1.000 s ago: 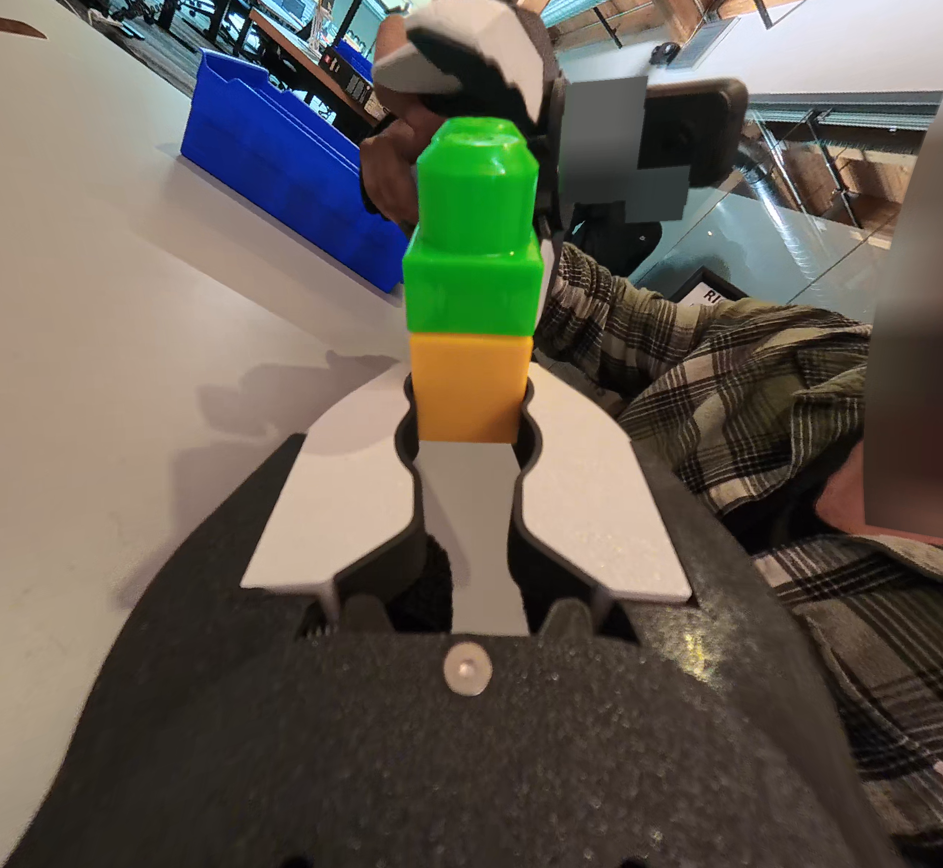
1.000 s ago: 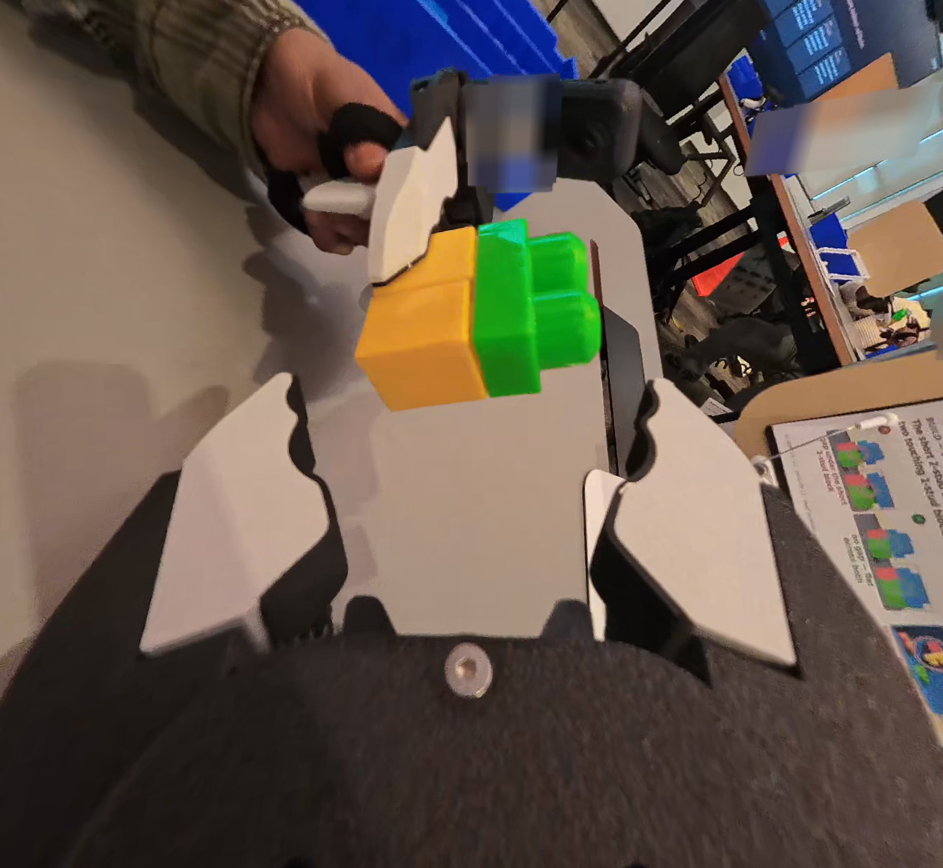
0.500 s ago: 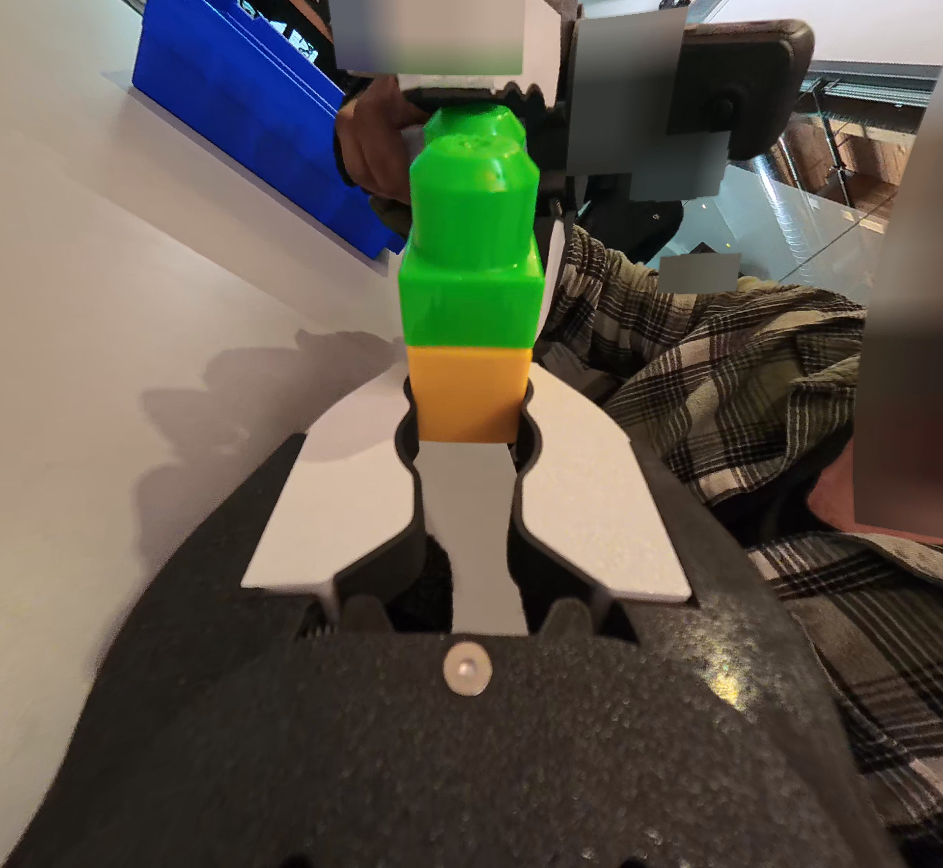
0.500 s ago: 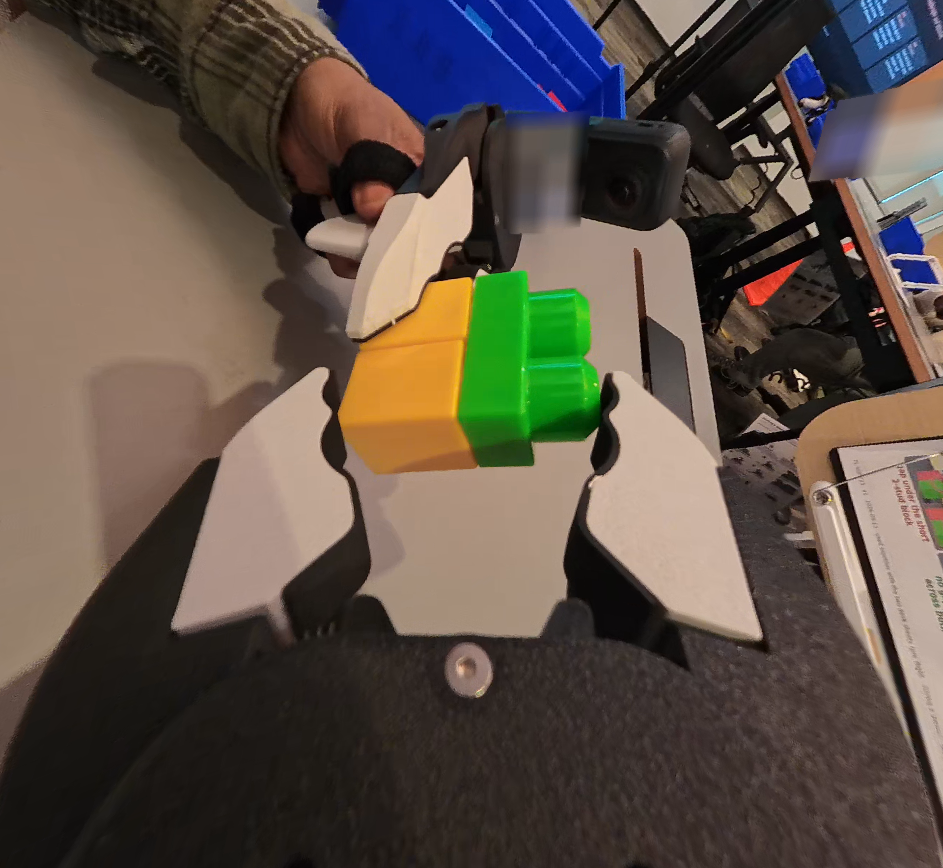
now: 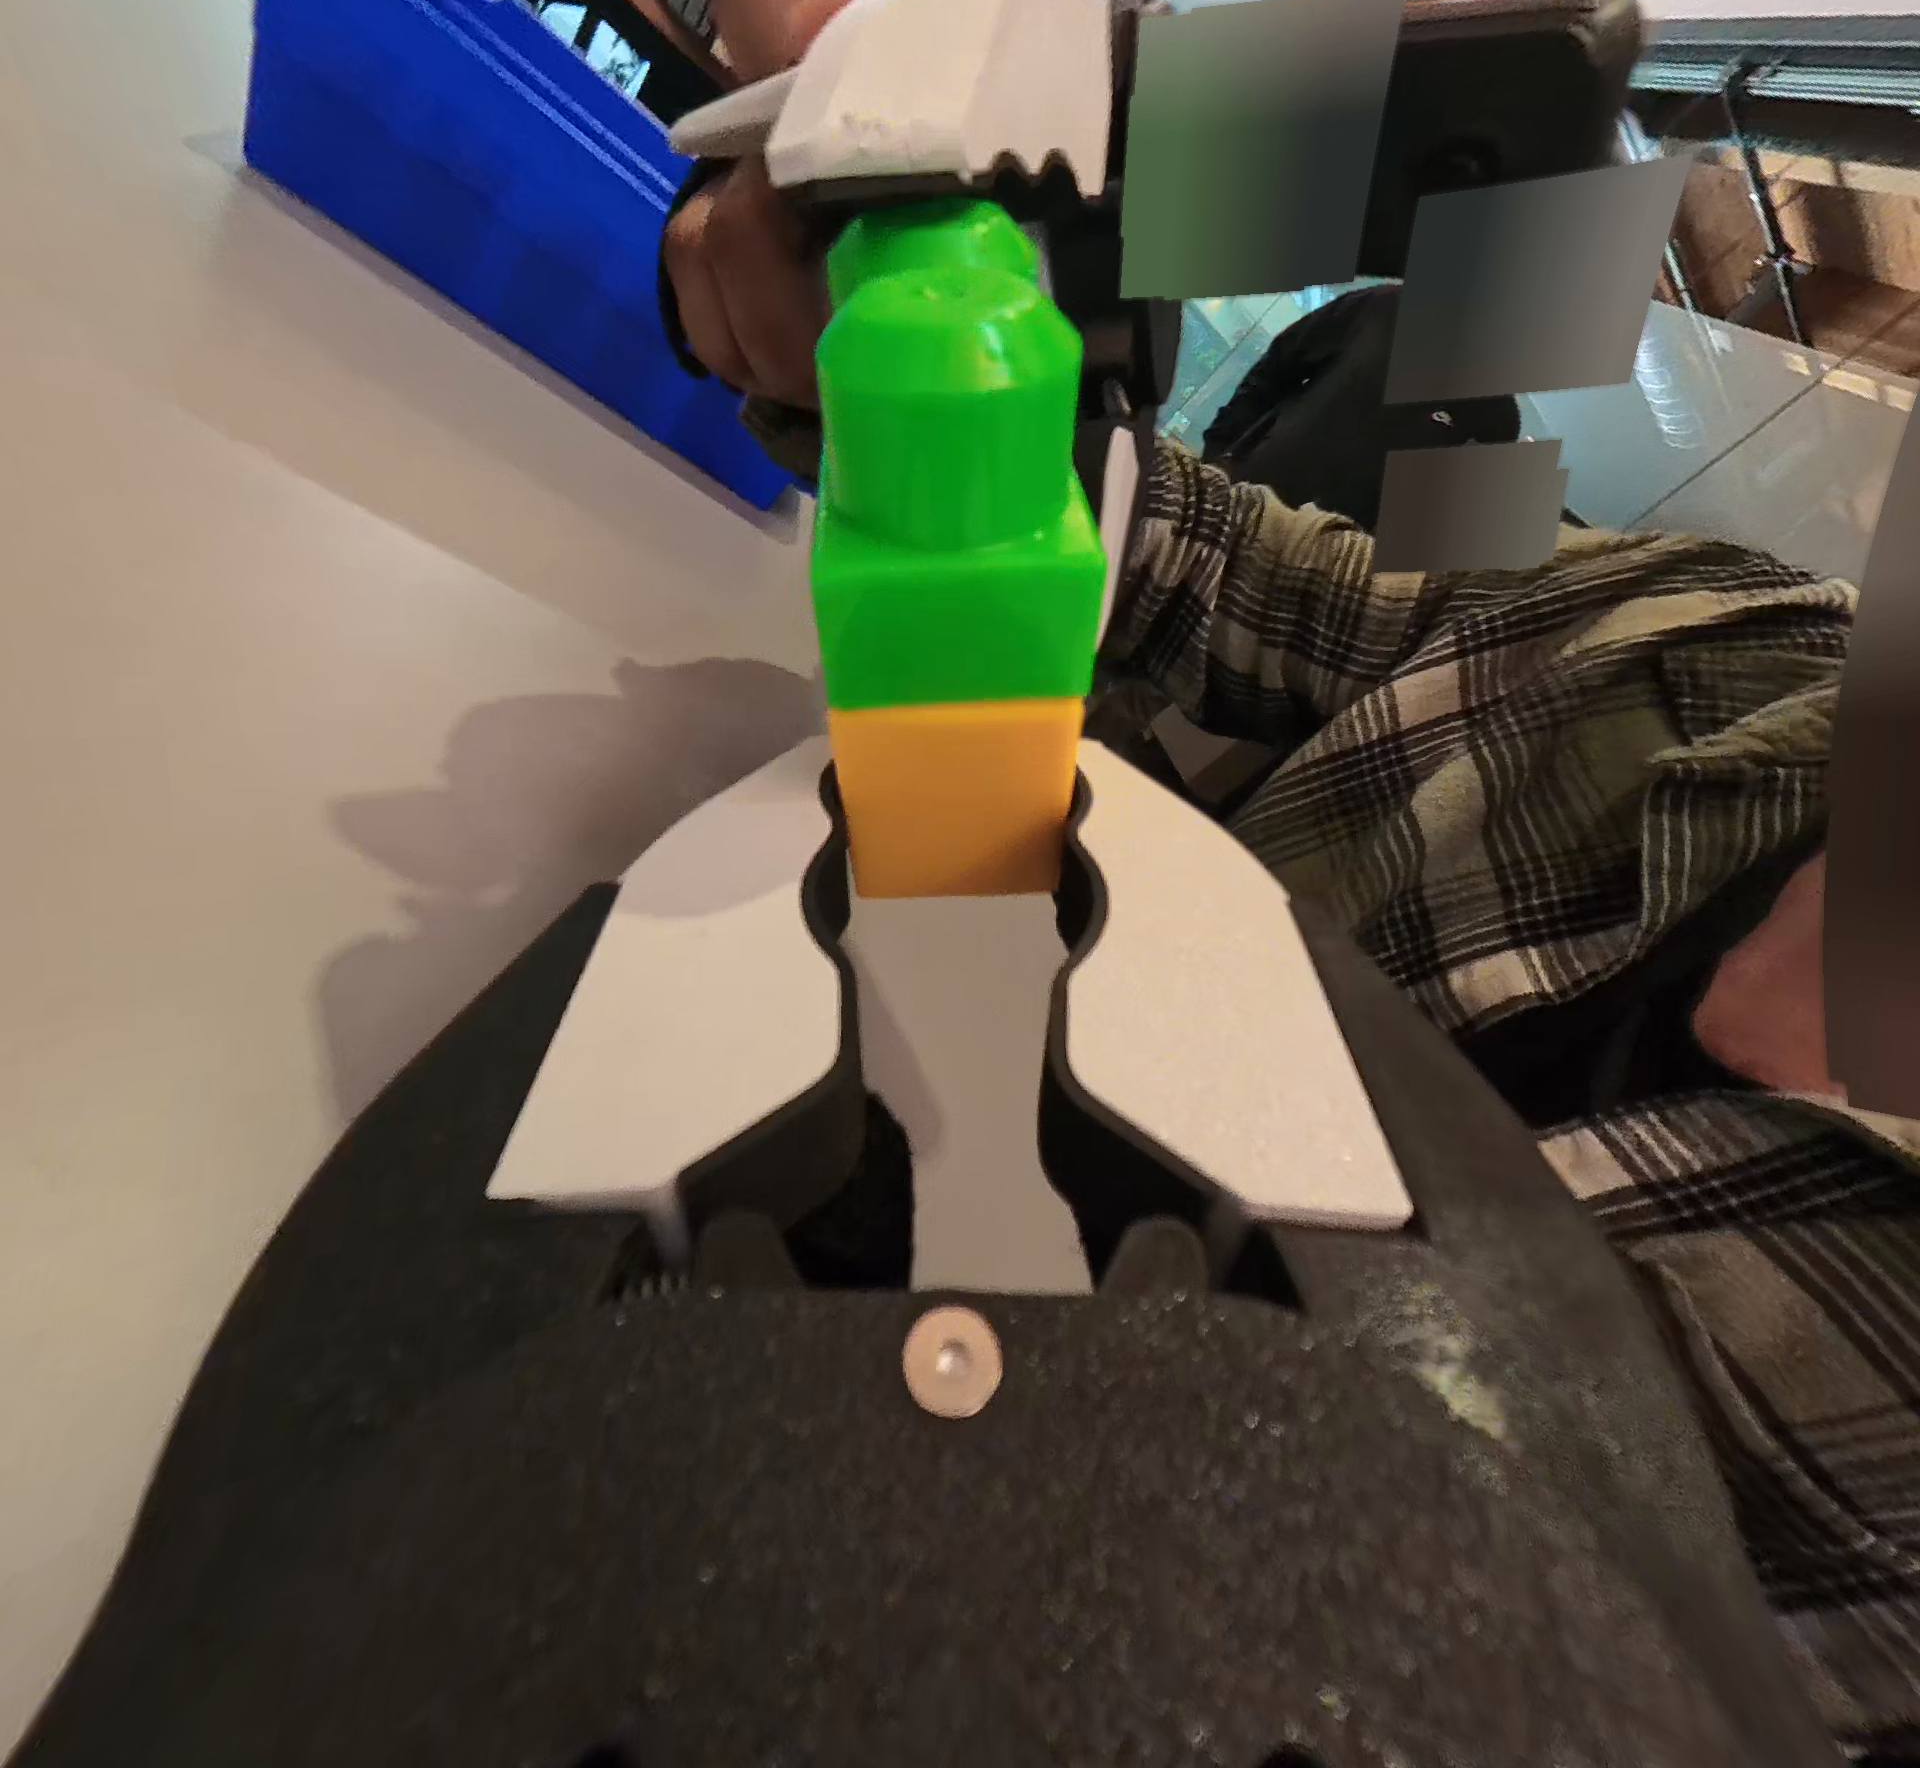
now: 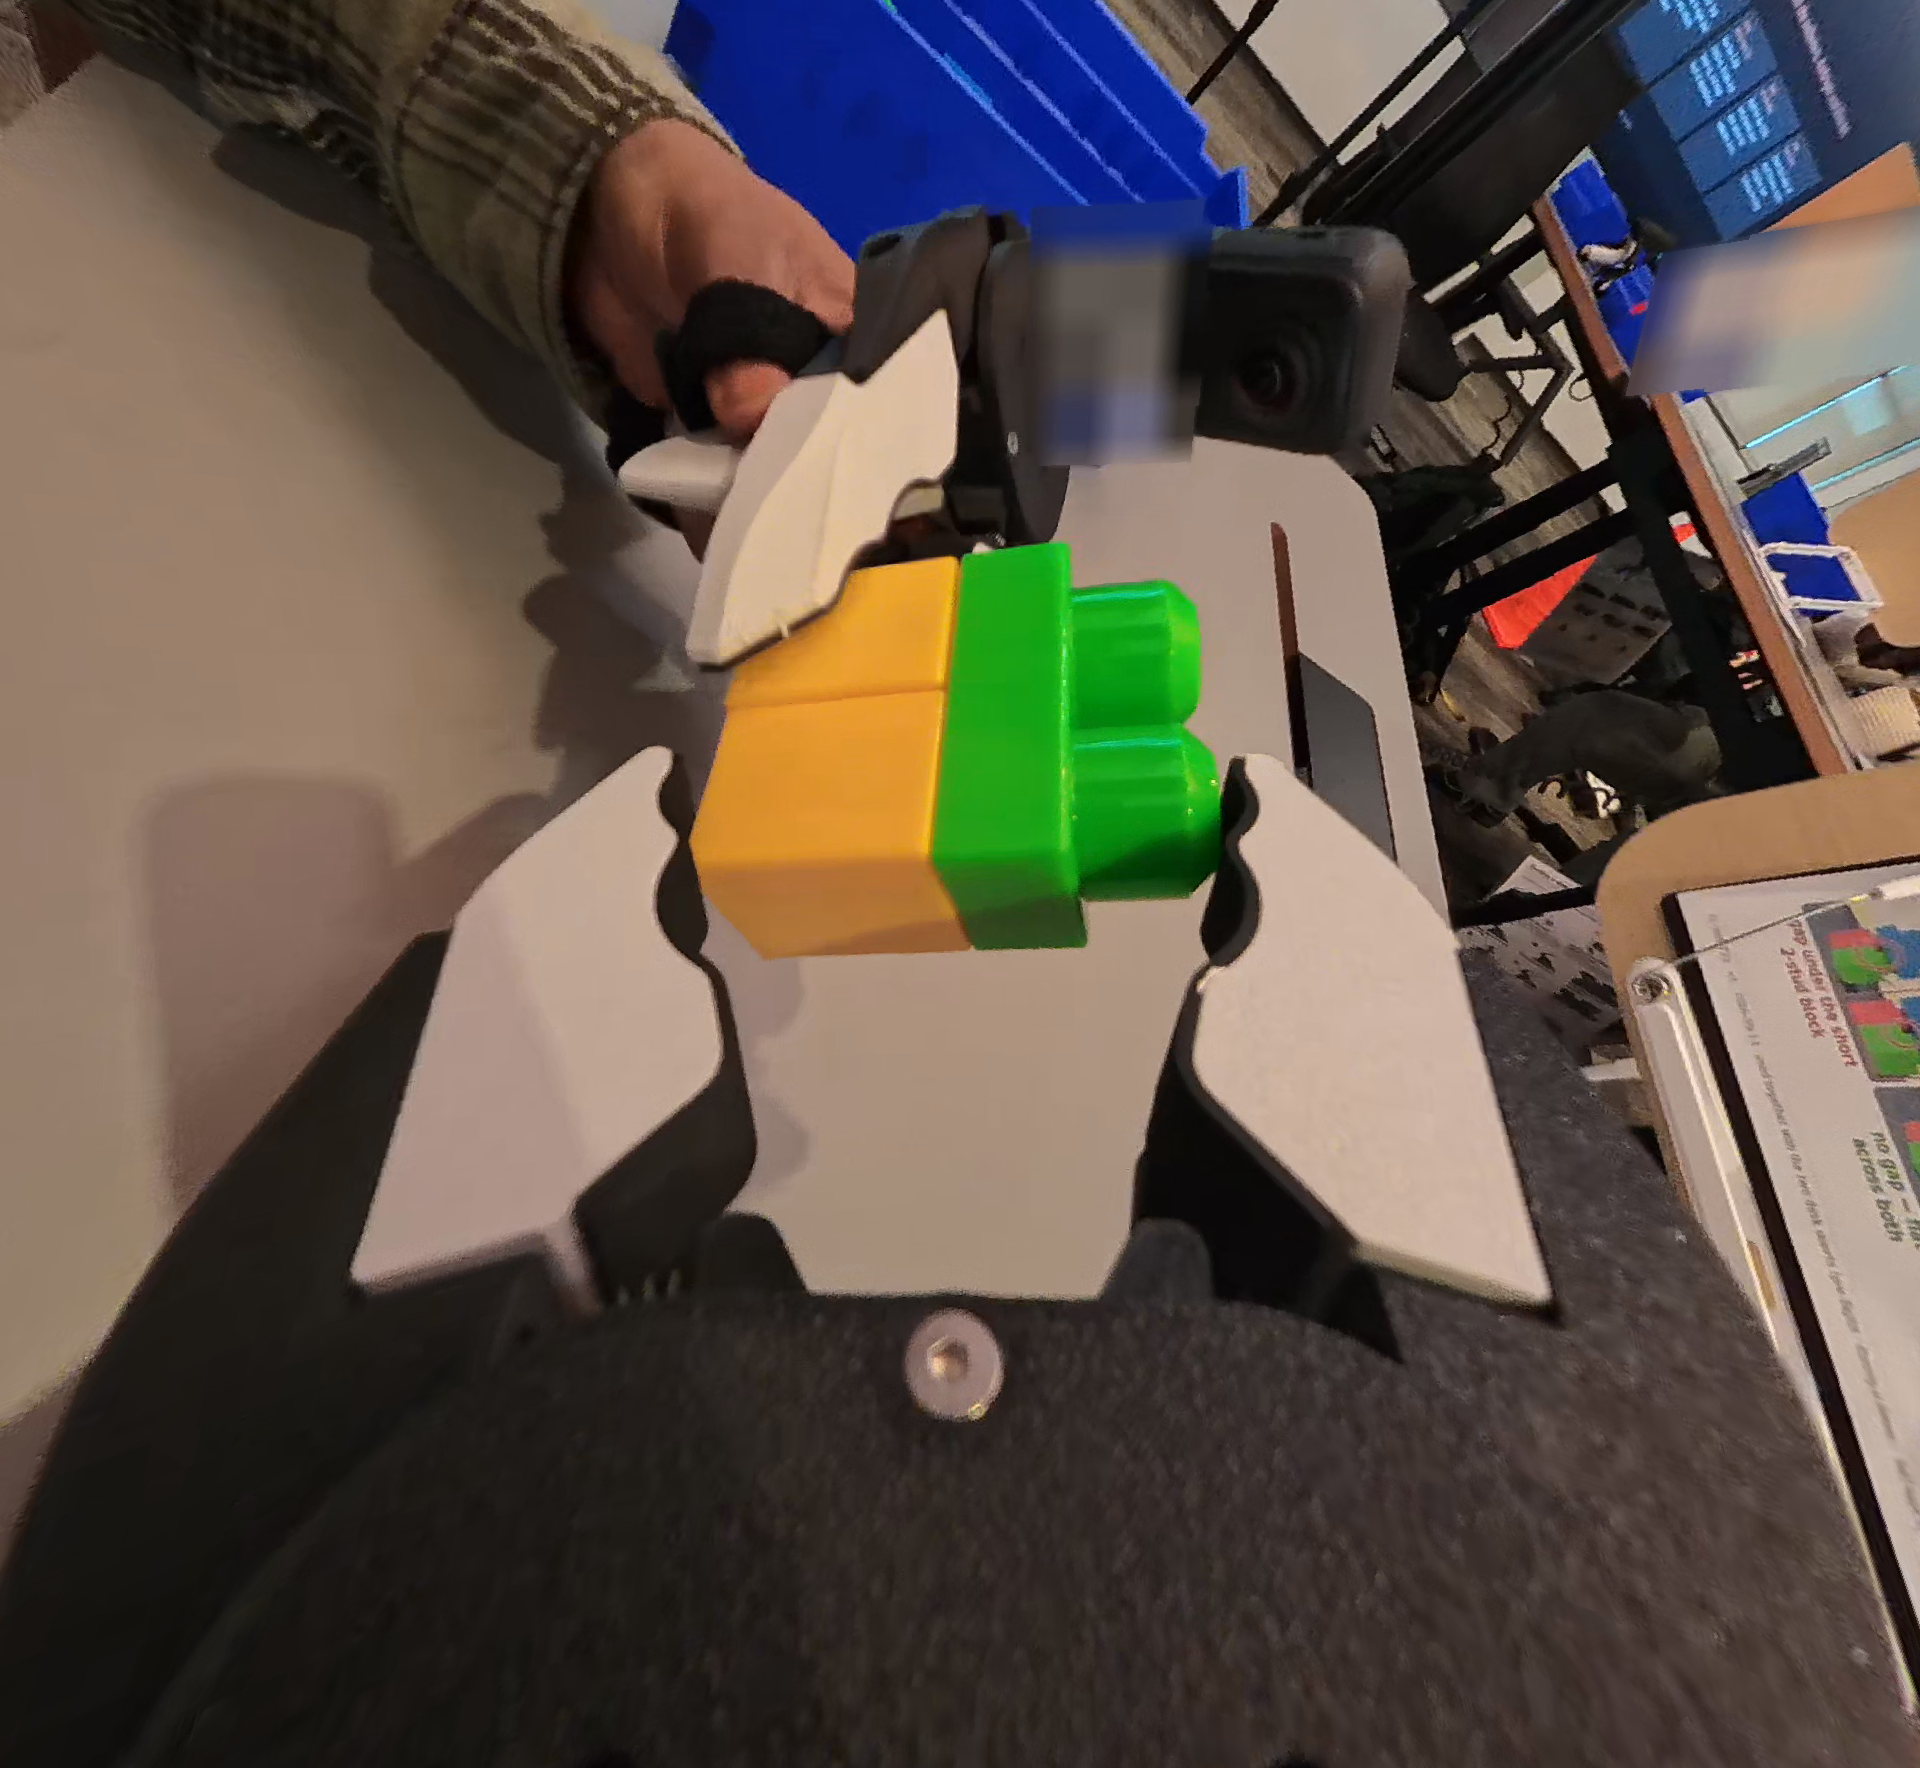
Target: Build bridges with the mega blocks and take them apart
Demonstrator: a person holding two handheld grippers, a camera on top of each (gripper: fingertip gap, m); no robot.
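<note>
A green two-stud block [image 5: 951,606] is pressed onto a yellow block [image 5: 951,809]. My left gripper [image 5: 956,783] is shut on the yellow block and holds the pair off the white table [image 5: 260,679], studs pointing away. My right gripper [image 6: 951,804] spans the pair end to end. One of its fingers [image 6: 1340,1012] touches the tip of a green stud [image 6: 1143,814], and the other lies against the base of the yellow block [image 6: 821,835]. In the left wrist view that right gripper [image 5: 935,97] sits on the stud tips.
Blue bins stand at the table's far edge [image 5: 447,191] [image 6: 935,87]. A grey metal plate [image 6: 1330,575] lies under the blocks. An instruction sheet [image 6: 1829,1074] lies at the right. A person's plaid sleeve [image 5: 1455,783] is close by on the right.
My right gripper came in around the block pair and its jaws narrowed until they met both ends. My left gripper kept its hold on the yellow block.
</note>
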